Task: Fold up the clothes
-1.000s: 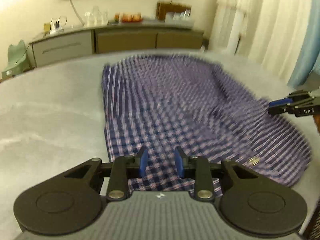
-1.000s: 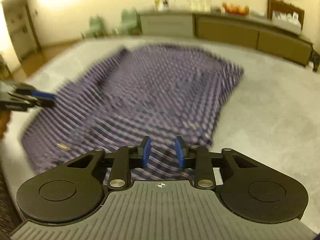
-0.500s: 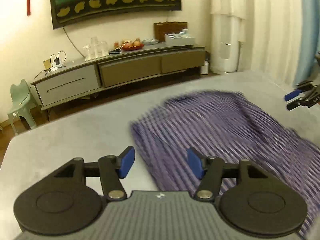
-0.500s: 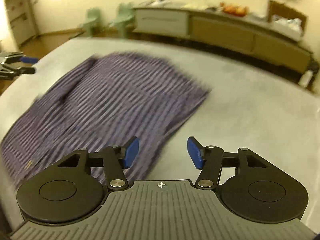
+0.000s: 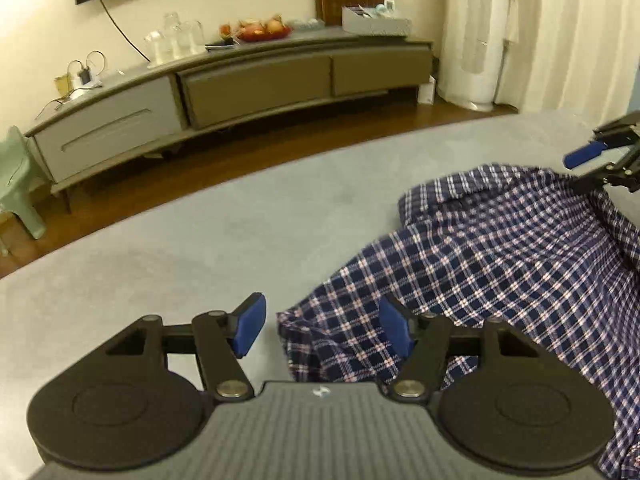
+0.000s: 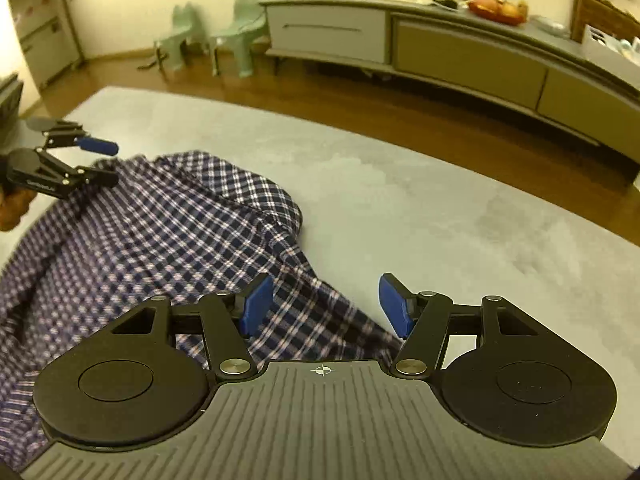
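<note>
Both our grippers hang with jaws spread and empty, left gripper (image 5: 320, 330) and right gripper (image 6: 325, 306) alike; the shirt (image 5: 500, 264) lies rumpled on the grey bed (image 5: 200, 260), bunched toward the near side between us; no tidy fold shows yet, collar loose at the far end; we judge nearly all the folding remains.

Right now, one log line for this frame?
left gripper: open, empty | right gripper: open, empty | plaid shirt: rumpled on grey surface
</note>
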The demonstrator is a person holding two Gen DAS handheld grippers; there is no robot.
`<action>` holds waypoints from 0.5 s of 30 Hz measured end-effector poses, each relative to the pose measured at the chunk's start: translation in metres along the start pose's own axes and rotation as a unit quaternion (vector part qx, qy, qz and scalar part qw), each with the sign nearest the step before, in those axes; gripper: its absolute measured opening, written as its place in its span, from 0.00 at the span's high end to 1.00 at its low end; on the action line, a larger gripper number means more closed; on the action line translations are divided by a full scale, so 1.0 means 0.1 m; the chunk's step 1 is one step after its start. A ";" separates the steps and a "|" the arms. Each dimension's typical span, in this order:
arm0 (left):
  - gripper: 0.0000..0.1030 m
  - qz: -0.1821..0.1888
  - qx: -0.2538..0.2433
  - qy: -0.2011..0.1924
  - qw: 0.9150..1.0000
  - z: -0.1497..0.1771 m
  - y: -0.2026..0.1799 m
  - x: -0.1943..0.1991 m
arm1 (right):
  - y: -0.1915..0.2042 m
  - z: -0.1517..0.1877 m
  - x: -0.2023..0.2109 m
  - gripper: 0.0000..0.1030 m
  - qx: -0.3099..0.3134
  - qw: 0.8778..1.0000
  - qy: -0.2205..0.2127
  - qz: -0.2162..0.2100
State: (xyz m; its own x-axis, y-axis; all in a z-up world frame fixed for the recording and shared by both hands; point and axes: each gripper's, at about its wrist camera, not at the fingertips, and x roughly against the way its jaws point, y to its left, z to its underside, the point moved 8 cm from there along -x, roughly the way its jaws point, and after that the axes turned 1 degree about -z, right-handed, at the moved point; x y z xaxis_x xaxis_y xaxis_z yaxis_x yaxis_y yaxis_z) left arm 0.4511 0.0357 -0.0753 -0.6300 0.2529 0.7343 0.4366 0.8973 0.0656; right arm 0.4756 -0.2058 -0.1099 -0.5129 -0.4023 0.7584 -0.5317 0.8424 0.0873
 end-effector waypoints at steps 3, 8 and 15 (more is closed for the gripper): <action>0.60 0.023 0.006 -0.006 1.000 -0.01 -0.05 -0.06 | 0.09 0.05 -0.09 0.68 0.004 1.000 0.019 -0.025; 0.94 0.032 -0.009 -0.007 0.999 -0.04 -0.18 -0.02 | 0.21 0.02 -0.14 0.99 0.033 0.999 0.026 -0.018; 0.95 0.031 0.000 -0.102 0.994 0.02 -0.33 1.05 | 0.73 0.08 0.89 1.00 0.076 0.995 -0.060 0.009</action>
State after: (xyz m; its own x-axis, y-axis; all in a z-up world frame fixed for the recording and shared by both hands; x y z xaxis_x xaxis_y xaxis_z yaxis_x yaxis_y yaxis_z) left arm 0.3693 0.0339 -0.0014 -0.7196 0.3752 0.5842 0.4785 0.8777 0.0257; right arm 0.3856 -0.1834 -0.0410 -0.5960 -0.4348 0.6751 -0.6122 0.7901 -0.0316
